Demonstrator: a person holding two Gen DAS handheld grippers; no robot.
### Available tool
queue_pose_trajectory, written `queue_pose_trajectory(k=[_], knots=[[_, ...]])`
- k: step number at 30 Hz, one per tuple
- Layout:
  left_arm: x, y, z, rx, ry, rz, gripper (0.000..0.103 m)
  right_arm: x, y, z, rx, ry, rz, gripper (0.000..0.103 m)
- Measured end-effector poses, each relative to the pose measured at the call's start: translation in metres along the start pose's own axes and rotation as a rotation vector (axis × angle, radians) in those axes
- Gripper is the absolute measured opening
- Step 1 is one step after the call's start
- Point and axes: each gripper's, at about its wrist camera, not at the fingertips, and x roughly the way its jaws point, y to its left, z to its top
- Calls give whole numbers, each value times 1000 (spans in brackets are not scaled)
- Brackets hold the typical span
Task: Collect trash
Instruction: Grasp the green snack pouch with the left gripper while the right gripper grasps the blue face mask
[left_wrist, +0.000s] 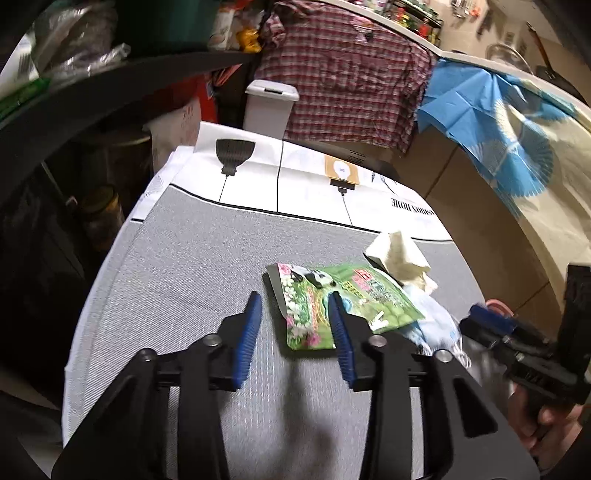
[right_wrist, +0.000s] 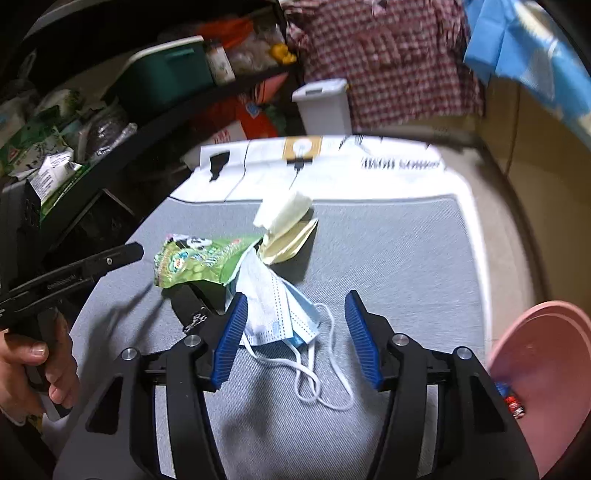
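Observation:
A green snack wrapper (left_wrist: 332, 299) with a panda print lies on the grey table mat (left_wrist: 177, 280). My left gripper (left_wrist: 293, 306) is open, its right finger over the wrapper's near edge. Beside the wrapper lie a crumpled cream tissue (left_wrist: 399, 256) and a blue face mask (left_wrist: 432, 326). In the right wrist view my right gripper (right_wrist: 295, 306) is open just above the mask (right_wrist: 275, 310), whose ear loops trail toward me. The wrapper (right_wrist: 199, 258) and tissue (right_wrist: 286, 221) lie beyond it. The left gripper's fingers (right_wrist: 110, 258) show at the left.
A pink bin (right_wrist: 546, 373) stands at the mat's right edge with a small wrapper inside. A white lidded bin (left_wrist: 269, 107) stands behind the table. Cluttered black shelves (right_wrist: 92, 122) rise on the left. A plaid cloth (left_wrist: 351, 74) and a blue cloth (left_wrist: 491, 122) hang behind.

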Motion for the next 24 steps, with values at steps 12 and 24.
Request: queue_pose_trajectory(k=[12, 24], knots=[[40, 14, 3, -115, 57, -42, 43, 28, 7, -8, -37, 60, -7, 49], [28, -11, -3, 17, 56, -7, 16, 25, 13, -12, -73, 56, -35, 15]])
